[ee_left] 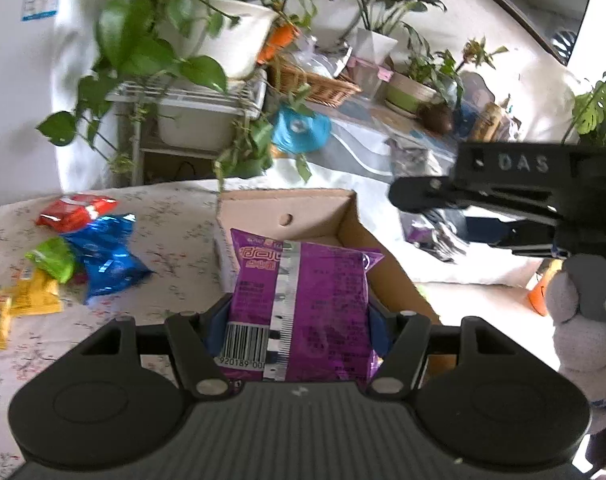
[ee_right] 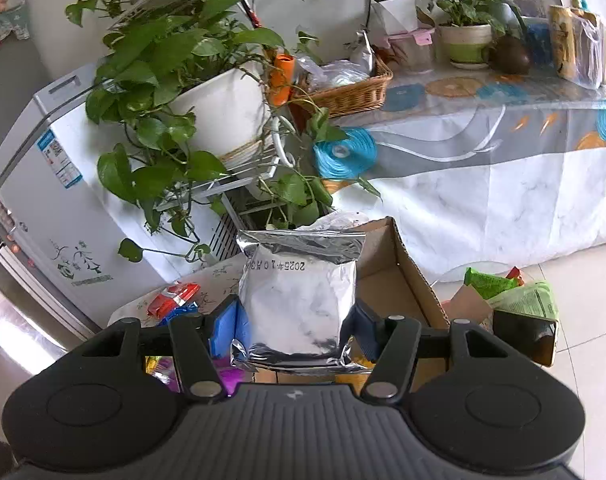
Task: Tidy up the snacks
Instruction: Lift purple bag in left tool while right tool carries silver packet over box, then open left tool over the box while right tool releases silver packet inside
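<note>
Left wrist view: left gripper (ee_left: 299, 312) jaws clamp a purple snack packet (ee_left: 303, 304) above the cardboard box (ee_left: 387, 264); right gripper (ee_right: 297, 320) jaws clamp a silver pouch (ee_right: 299, 300).

One cardboard box (ee_left: 367, 236), one purple packet (ee_left: 303, 304), one silver packet (ee_right: 299, 300), two grippers.

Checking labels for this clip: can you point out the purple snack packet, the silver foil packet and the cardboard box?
purple snack packet (ee_left: 319, 304): left wrist view, middle of its printed back.
silver foil packet (ee_right: 299, 304): right wrist view, centre of its plain face.
cardboard box (ee_left: 387, 272): left wrist view, right side wall.
</note>
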The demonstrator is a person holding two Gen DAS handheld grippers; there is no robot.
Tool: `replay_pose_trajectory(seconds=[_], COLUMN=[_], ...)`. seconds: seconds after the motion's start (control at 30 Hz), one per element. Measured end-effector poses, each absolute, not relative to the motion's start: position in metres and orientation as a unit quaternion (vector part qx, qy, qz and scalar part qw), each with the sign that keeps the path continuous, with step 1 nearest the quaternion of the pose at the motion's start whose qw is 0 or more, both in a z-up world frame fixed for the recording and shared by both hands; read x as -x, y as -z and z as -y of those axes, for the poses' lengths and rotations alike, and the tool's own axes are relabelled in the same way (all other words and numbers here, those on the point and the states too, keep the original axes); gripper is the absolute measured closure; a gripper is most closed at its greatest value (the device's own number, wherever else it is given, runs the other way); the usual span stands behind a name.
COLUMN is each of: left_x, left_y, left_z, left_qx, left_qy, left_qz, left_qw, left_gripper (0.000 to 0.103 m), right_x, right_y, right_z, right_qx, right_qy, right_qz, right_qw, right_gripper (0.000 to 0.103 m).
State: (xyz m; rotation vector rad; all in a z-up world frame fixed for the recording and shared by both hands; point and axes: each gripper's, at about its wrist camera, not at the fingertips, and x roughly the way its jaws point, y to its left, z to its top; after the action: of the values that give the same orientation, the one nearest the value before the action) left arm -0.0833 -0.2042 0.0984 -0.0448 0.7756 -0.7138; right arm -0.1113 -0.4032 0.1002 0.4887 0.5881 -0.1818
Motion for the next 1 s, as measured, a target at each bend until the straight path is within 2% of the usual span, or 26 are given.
replay_pose_trajectory(seconds=[0.37,0.47,0.5,0.6,1.0], left_x=[0.078,0.081,0.083,0.085,0.077], left_y=[-0.076,-0.079,-0.080,-0.082,-0.077], left_z=[0.254,0.257,0.257,0.254,0.217], left_qx=[-0.011,-0.014,-0.012,-0.012,-0.005], left_qy=[0.348,0.347,0.347,0.348,0.318], left_qz=[-0.405,-0.399,-0.395,-0.394,-0.409], left_qw=[0.846,0.849,0.851,0.851,0.856], left_gripper=[0.038,0.025,0.022,0.022,0.022], right_x=[0.098,0.097,0.098,0.100,0.088], right_y=[-0.086,-0.083,-0.083,-0.083,-0.084], right_z=[0.424,0.427,0.428,0.429,0.415], right_qx=[-0.283,-0.299,-0.306,-0.321,-0.305], right_qy=[0.124,0.139,0.139,0.137,0.115], right_qz=[-0.310,-0.309,-0.306,-0.299,-0.306], right_qw=[0.899,0.892,0.891,0.888,0.894], right_gripper=[0.037,0.032,0.027,0.023,0.020])
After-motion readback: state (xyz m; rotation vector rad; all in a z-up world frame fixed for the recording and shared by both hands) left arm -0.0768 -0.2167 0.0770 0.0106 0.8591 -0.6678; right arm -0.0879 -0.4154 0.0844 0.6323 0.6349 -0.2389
